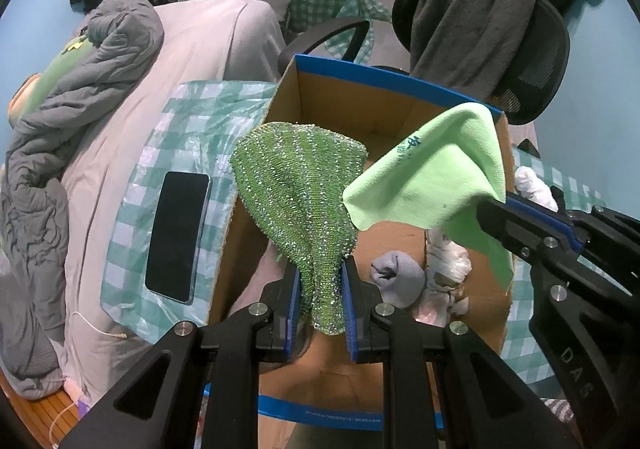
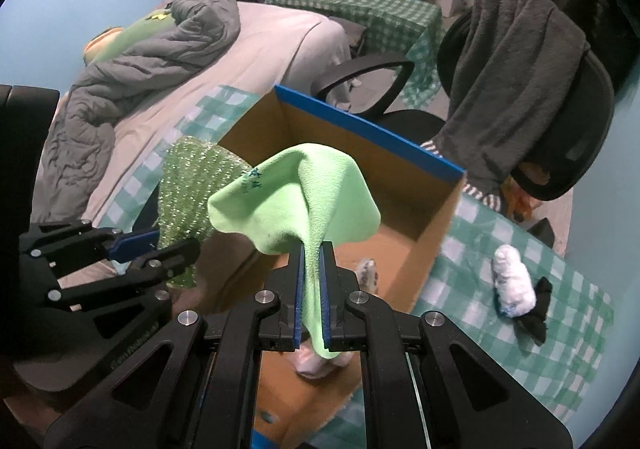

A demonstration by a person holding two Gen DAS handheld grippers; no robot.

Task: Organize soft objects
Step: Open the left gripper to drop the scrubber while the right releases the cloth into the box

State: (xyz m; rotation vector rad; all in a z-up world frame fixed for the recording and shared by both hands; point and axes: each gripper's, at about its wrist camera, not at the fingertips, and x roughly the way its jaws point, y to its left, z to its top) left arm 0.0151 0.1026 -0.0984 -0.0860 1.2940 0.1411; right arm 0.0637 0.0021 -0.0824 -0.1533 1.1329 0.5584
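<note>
Sparkly green knit cloth [image 1: 304, 185] beside smooth lime cloth [image 1: 436, 169].

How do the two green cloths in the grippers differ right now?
The sparkly knit cloth is darker green with a glittery, open-mesh weave; the light green cloth is smooth, pale and carries dark writing. The left gripper pinches the sparkly one, the right gripper the smooth one. Both hang over the cardboard box.

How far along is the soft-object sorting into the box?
Done: a grey rolled sock and a white bundle already lie in the cardboard box. In hand: left tongs shut on the sparkly green cloth, right tongs shut on the light green cloth, both over the box. Left: a white sock roll and black sock on the checkered cover.
</note>
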